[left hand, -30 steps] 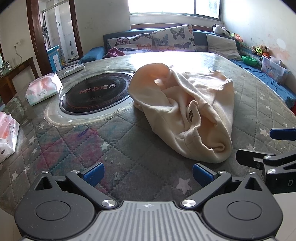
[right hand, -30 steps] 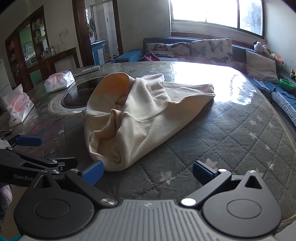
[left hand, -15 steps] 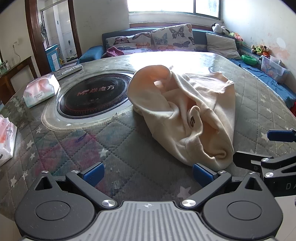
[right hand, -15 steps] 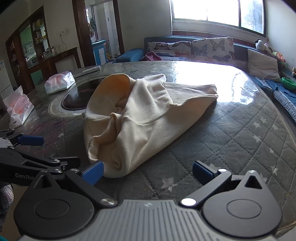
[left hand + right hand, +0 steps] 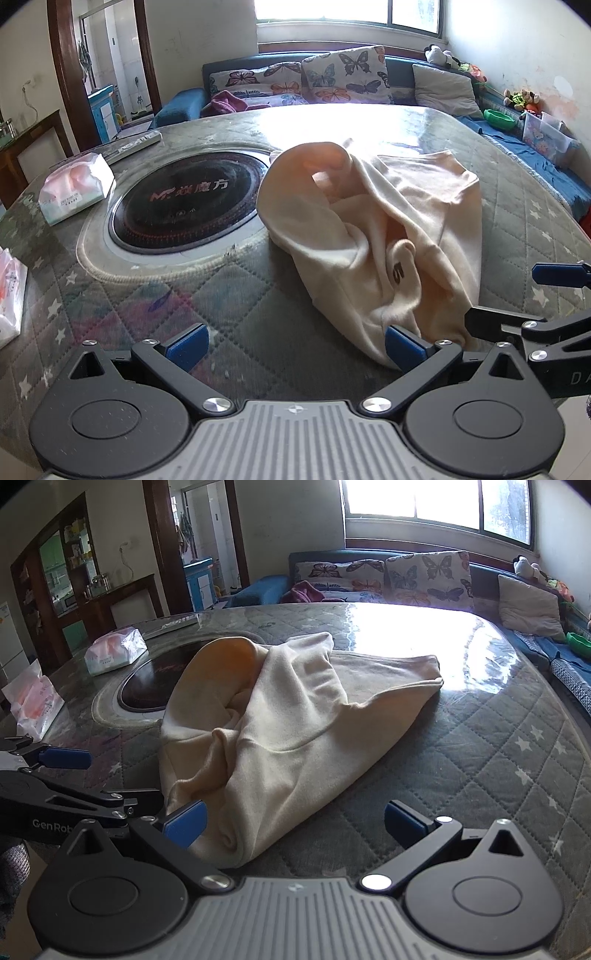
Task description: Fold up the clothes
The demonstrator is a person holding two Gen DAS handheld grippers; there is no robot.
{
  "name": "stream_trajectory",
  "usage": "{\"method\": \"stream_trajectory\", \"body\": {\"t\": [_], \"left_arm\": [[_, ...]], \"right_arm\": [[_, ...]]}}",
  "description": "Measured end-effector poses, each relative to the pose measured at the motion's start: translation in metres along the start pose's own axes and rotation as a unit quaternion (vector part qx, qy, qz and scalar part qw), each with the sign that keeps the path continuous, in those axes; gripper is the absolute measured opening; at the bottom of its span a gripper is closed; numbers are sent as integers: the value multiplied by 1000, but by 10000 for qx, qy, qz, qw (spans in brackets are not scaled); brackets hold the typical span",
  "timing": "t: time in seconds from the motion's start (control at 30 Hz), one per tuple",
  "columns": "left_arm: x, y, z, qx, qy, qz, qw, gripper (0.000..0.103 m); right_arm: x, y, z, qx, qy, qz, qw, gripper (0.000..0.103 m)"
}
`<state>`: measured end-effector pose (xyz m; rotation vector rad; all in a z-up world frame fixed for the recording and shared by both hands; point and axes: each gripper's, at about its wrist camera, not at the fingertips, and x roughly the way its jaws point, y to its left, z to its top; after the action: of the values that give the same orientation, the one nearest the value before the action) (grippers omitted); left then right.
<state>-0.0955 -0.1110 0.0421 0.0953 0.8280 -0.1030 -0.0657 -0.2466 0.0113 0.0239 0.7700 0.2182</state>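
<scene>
Left gripper (image 5: 295,341): jaws wide, holding nothing; right gripper (image 5: 295,821): likewise wide, empty. Since a second ago I have brought both closer, so the cream garment (image 5: 373,236) now has its near end against their inner pads; I judge the first grasp imminent. Garment: soft fleecy knit, bunched, rounded hood-like bulge, printed numeral. Lies on quilted star-patterned table cover (image 5: 221,306), overlapping the round glossy black hob (image 5: 184,199)

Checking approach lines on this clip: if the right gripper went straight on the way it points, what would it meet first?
Probably the near end of the cream garment, which lies just ahead between the open right gripper fingers, toward its left finger. Depth is uncertain.
</scene>
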Motion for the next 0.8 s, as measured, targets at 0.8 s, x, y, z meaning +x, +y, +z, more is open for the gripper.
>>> {"method": "stream_trajectory", "body": {"t": [0.8], "left_arm": [[50,2,90,664,-572,107,9961,103]], "right_arm": [[48,-35,53,323,56,8,9995,103]]}}
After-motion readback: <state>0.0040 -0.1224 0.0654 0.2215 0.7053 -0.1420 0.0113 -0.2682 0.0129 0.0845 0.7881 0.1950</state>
